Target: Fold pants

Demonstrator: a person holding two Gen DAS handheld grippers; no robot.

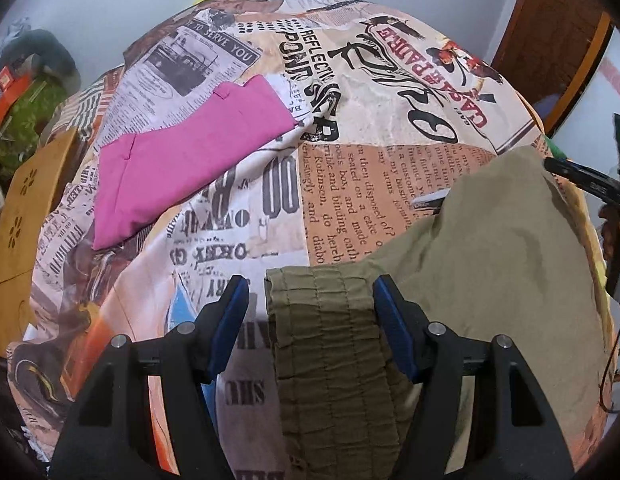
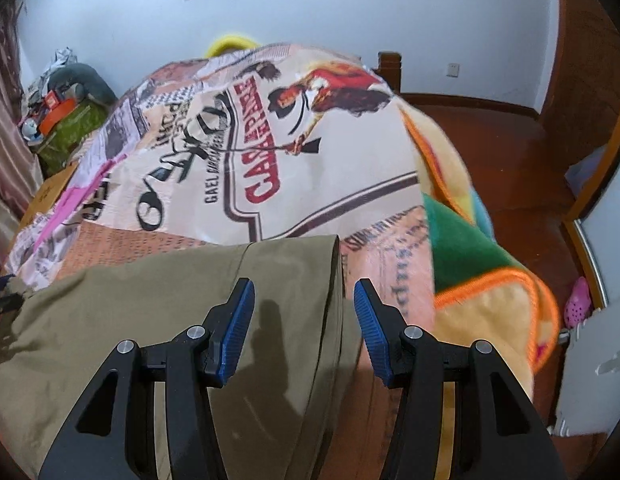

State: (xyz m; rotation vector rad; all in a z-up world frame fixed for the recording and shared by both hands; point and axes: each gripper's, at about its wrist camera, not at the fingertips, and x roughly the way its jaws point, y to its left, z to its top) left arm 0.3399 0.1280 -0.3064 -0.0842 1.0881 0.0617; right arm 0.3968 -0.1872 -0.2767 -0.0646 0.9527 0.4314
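Note:
Olive-green pants (image 1: 469,264) lie on a bed covered by a newspaper-print sheet (image 1: 238,216). My left gripper (image 1: 310,300) is open, its blue pads on either side of the elastic waistband (image 1: 325,344), just above it. In the right wrist view the pants (image 2: 150,312) spread left, their leg end (image 2: 329,280) lying between the open blue pads of my right gripper (image 2: 304,304). Neither gripper holds cloth.
A folded pink garment (image 1: 182,156) lies on the sheet at the far left. A wooden board (image 1: 26,208) stands at the bed's left edge. A green, orange and yellow blanket (image 2: 477,272) hangs off the right side above the red-brown floor (image 2: 509,152). Clutter (image 2: 66,112) sits at the back left.

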